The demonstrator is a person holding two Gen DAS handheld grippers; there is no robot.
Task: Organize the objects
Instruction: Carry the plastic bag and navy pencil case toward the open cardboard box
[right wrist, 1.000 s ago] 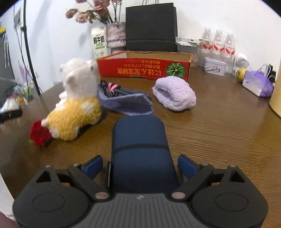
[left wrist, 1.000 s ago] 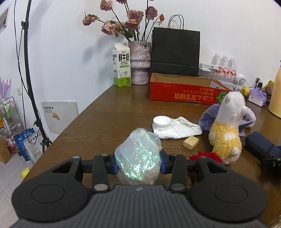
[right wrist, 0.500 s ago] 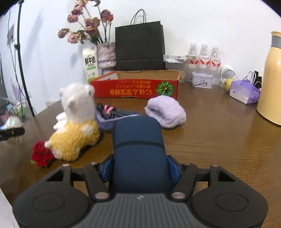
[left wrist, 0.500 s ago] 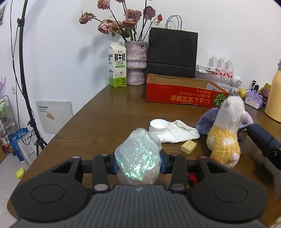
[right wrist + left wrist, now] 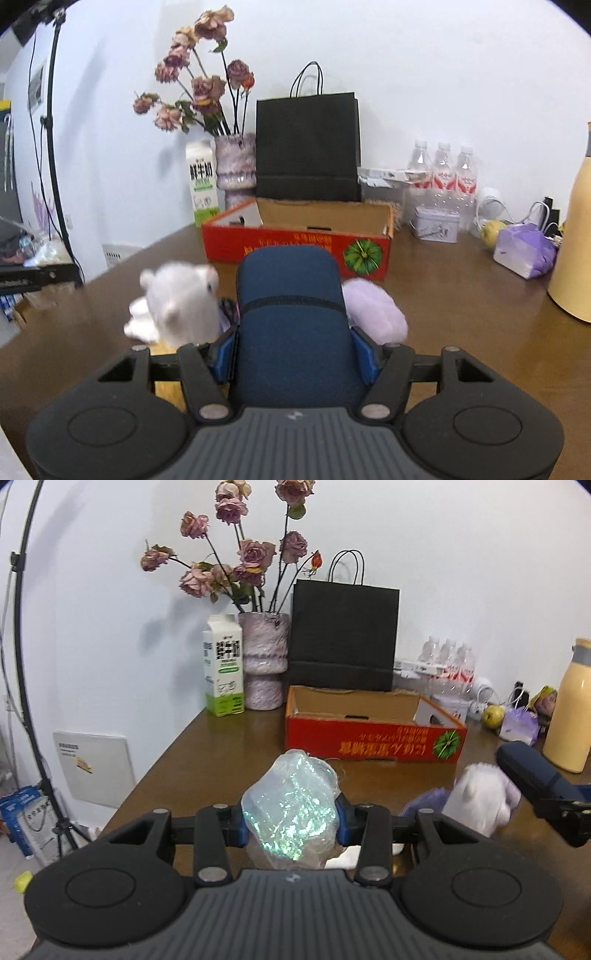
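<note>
Two grippers are in my view, each clamped on an object above the brown table. Nearest in the left wrist view, my left gripper pinches a crumpled iridescent plastic wad between its blue pads. Nearest in the right wrist view, my right gripper is closed around a dark blue case, held lengthwise along the fingers; the same case appears at the right edge of the left wrist view. Just beyond the case, low on the table, I see a white plush toy to its left and a lilac fluffy bundle to its right, both blurred. Farther back stands an open red cardboard box, well apart from both held objects. Behind the box, against the wall, I see a milk carton at far left, a vase of dried roses just beside it, and a black paper bag. Far right stand water bottles and a yellow flask.
</note>
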